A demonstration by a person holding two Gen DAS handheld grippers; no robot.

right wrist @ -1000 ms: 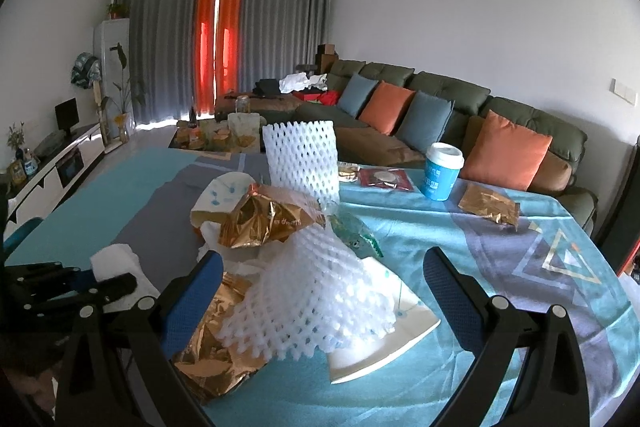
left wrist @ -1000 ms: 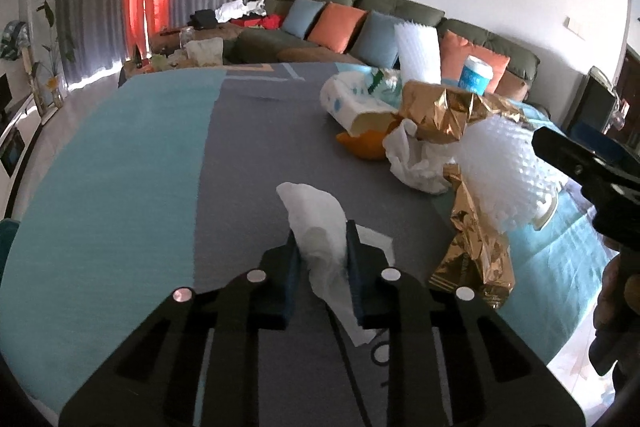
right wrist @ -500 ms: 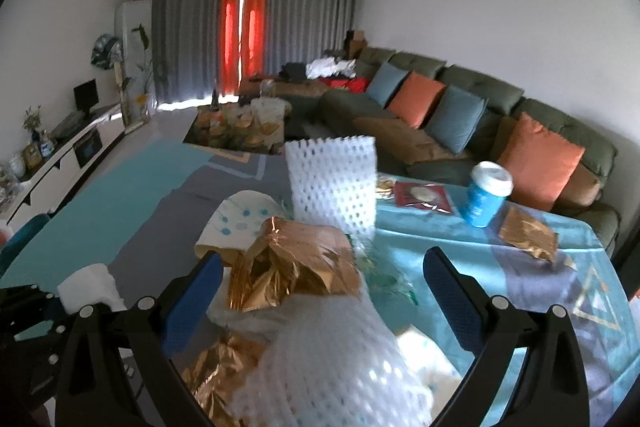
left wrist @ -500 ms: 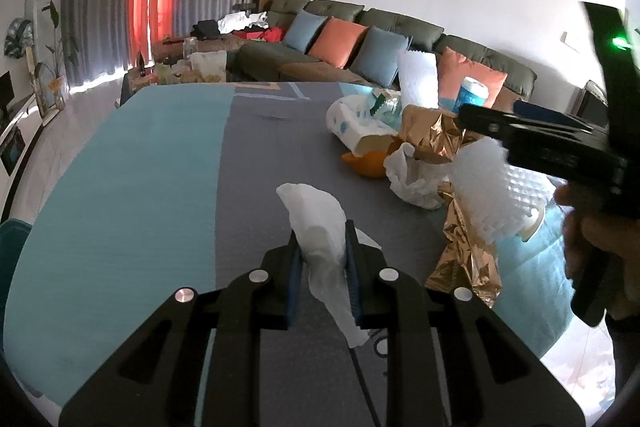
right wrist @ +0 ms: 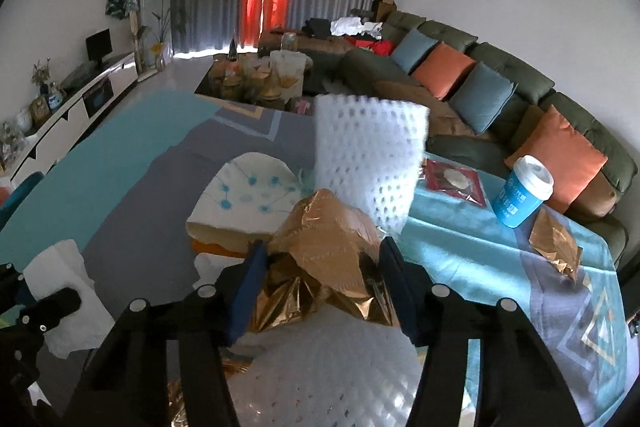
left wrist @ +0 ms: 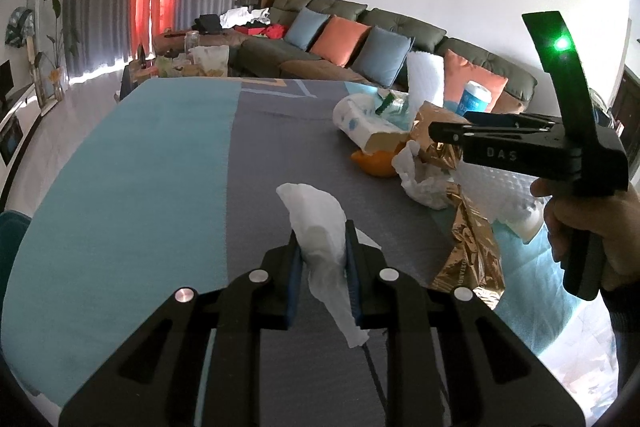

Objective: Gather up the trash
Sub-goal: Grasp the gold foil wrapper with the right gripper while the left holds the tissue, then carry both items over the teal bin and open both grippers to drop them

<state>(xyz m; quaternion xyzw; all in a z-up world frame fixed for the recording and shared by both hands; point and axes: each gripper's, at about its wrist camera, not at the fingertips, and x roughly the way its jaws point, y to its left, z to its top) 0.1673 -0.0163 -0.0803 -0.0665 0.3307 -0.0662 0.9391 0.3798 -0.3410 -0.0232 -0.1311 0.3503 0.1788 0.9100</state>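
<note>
My left gripper (left wrist: 321, 259) is shut on a crumpled white tissue (left wrist: 318, 227) just above the grey strip of the tablecloth; the tissue also shows in the right wrist view (right wrist: 60, 279). My right gripper (right wrist: 322, 275) is partly closed, with its blue pads on either side of a crumpled gold foil wrapper (right wrist: 328, 247) in the trash pile; I cannot tell if they grip it. The right gripper shows from the side in the left wrist view (left wrist: 452, 131), above the pile. White foam netting (right wrist: 368, 163) stands behind the foil.
The pile holds a dotted paper bag (right wrist: 248, 195), an orange peel (left wrist: 374, 163), crumpled white paper (left wrist: 424, 179) and more gold foil (left wrist: 472, 251). A blue cup (right wrist: 524, 193), a red packet (right wrist: 454, 181) and a small gold wrapper (right wrist: 554, 243) lie to the right. A sofa (right wrist: 500, 83) stands behind.
My right gripper has moved forward over the pile, dropped toward the gold foil and narrowed its fingers around it. My left gripper has kept hold of the tissue, nearly still.
</note>
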